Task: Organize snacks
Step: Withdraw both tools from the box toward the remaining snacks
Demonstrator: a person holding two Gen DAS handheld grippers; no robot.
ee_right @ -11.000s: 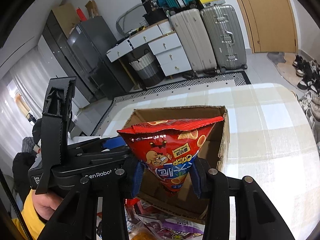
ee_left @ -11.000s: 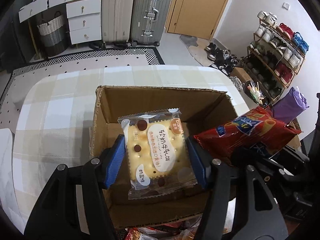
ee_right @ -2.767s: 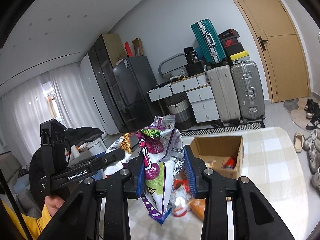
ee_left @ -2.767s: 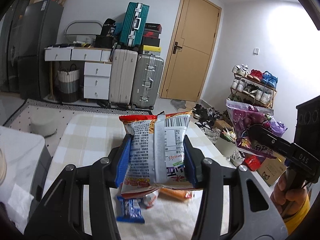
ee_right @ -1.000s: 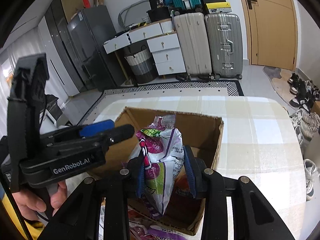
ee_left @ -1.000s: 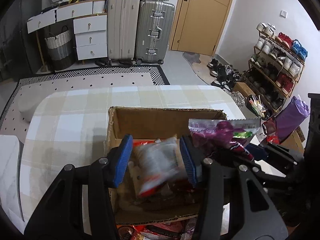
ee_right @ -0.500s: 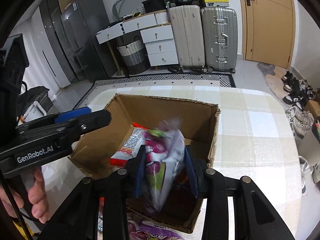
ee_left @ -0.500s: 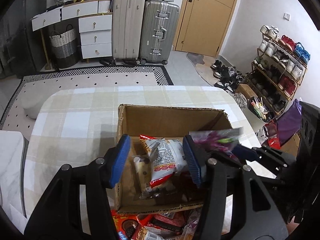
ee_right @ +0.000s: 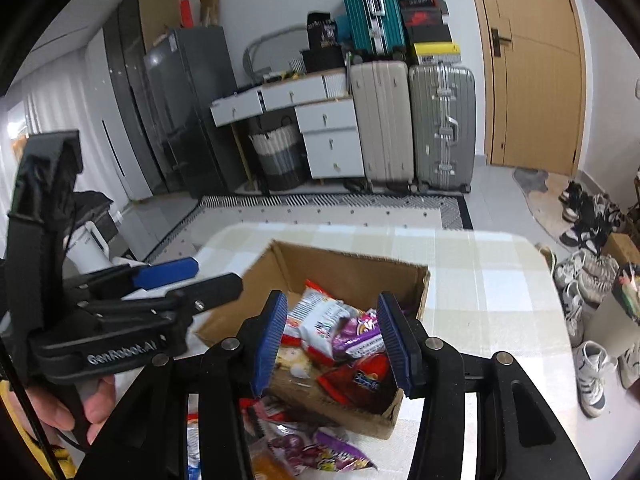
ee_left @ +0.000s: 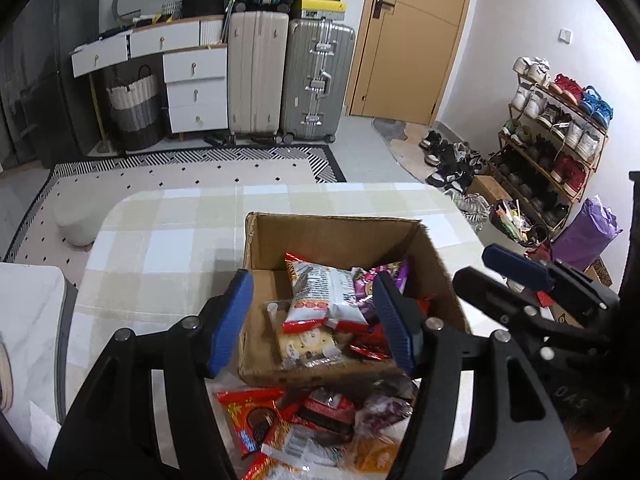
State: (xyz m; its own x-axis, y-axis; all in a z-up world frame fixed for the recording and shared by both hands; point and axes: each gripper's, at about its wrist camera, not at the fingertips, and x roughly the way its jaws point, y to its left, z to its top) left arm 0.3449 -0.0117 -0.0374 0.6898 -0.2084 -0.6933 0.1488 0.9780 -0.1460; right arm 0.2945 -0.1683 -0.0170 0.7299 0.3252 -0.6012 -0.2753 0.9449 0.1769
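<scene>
An open cardboard box (ee_left: 344, 236) (ee_right: 356, 268) stands on the checked table and holds several snack packs. A white and red bag (ee_left: 320, 296) (ee_right: 320, 318) lies on top, with a purple bag (ee_left: 376, 280) (ee_right: 356, 334) beside it and a red chip bag (ee_right: 360, 376) lower down. My left gripper (ee_left: 316, 320) is open and empty above the box's near side. My right gripper (ee_right: 334, 340) is open and empty above the box. Loose snacks (ee_left: 304, 420) (ee_right: 304, 444) lie in front of the box.
The table (ee_left: 160, 240) (ee_right: 492, 280) has a checked cloth. Each gripper shows in the other's view: the right one (ee_left: 532, 292) right of the box, the left one (ee_right: 132, 308) left of it. Suitcases (ee_left: 288, 80), drawers and a shoe rack (ee_left: 560, 128) stand beyond.
The left gripper let the white and red bag drop into the box, then the right gripper opened and let the purple bag fall in. Both grippers have pulled back and up.
</scene>
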